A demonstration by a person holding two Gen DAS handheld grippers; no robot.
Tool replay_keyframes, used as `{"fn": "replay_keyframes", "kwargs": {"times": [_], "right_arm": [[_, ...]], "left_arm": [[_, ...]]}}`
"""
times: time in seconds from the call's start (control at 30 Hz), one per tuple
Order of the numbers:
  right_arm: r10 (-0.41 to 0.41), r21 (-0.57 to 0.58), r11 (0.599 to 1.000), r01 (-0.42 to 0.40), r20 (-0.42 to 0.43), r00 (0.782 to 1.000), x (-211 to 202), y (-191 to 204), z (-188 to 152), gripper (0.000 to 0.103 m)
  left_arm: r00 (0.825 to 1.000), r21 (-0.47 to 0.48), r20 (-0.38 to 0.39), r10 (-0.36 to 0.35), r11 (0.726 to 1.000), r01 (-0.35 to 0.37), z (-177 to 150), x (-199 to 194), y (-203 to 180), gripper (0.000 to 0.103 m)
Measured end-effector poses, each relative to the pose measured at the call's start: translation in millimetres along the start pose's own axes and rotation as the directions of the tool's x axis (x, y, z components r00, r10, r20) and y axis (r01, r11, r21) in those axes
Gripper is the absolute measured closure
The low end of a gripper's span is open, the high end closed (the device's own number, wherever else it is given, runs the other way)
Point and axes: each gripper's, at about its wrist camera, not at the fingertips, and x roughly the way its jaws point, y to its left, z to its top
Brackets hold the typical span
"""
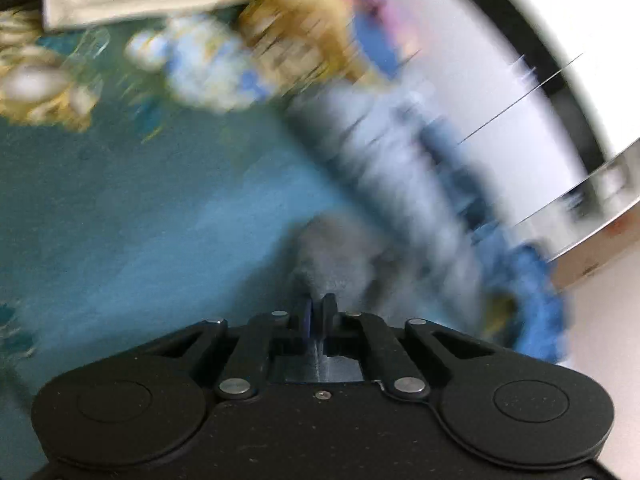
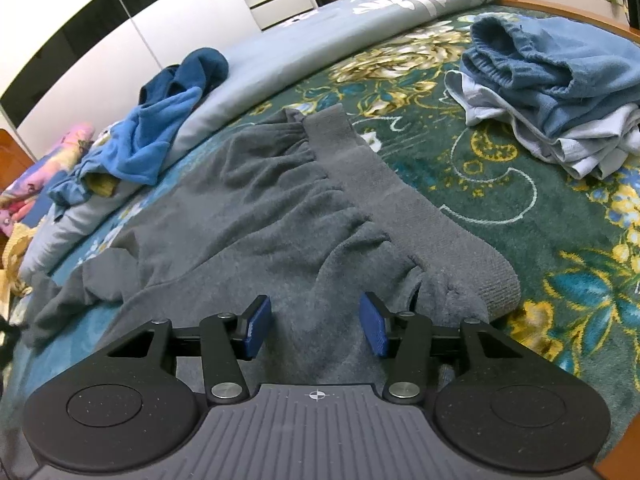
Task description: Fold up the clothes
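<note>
A grey knit garment [image 2: 280, 208] lies spread on the green floral bedspread [image 2: 520, 208], its ribbed waistband [image 2: 384, 184] running toward my right gripper. My right gripper [image 2: 316, 326] is open just above the garment's near part, blue pads [image 2: 256, 326] apart and empty. The left wrist view is heavily blurred. My left gripper [image 1: 317, 312] has its jaws together on a bit of grey cloth [image 1: 332, 256], above the teal bedspread [image 1: 120, 208].
A pile of folded blue and white clothes [image 2: 560, 92] sits at the right. Crumpled blue garments [image 2: 160, 132] lie on a rolled grey floral quilt [image 2: 320, 40] at the back left. A white and black wardrobe [image 2: 100, 24] stands behind. The bed's wooden edge [image 2: 580, 10] runs far right.
</note>
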Motion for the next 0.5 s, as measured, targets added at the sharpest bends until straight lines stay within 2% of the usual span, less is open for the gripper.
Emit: {"fn": "replay_keyframes", "kwargs": {"times": [0.07, 0.13, 0.23, 0.27, 0.3, 0.33, 0.4, 0.5], "right_arm": [[0.009, 0.009, 1.0, -0.009, 0.0, 1.0, -1, -2, 0, 0.057], [0.014, 0.014, 1.0, -0.014, 0.002, 1.0, -1, -3, 0, 0.057], [0.014, 0.014, 1.0, -0.014, 0.01, 1.0, 1, -4, -2, 0.057], [0.014, 0.012, 1.0, -0.014, 0.012, 1.0, 1, -3, -3, 0.056], [0.013, 0.008, 1.0, -0.013, 0.011, 1.0, 2, -3, -3, 0.055], [0.012, 0.0, 1.0, -0.012, 0.009, 1.0, 3, -2, -3, 0.054], [0.007, -0.013, 1.0, -0.007, 0.003, 1.0, 3, -1, -2, 0.053], [0.003, -0.013, 1.0, -0.003, 0.0, 1.0, 2, 0, -1, 0.053]], "left_arm": [[0.99, -0.001, 0.086, -0.113, 0.994, 0.113, 6, -26, -2, 0.102], [0.966, -0.005, 0.153, -0.208, 0.977, 0.211, 6, -59, 10, 0.102], [0.981, 0.095, 0.158, -0.112, 0.991, 0.098, -9, -86, 40, 0.1], [0.993, 0.093, 0.11, -0.047, 0.995, 0.037, -12, -82, 53, 0.1], [0.998, 0.093, 0.061, 0.019, 0.995, -0.024, -14, -78, 66, 0.1], [0.998, 0.058, 0.005, 0.057, 0.997, -0.057, -16, -75, 81, 0.1], [0.998, 0.019, -0.008, 0.064, 0.998, -0.064, -19, -83, 94, 0.099], [0.995, -0.016, 0.029, 0.09, 0.996, -0.09, -13, -104, 97, 0.086]]}}
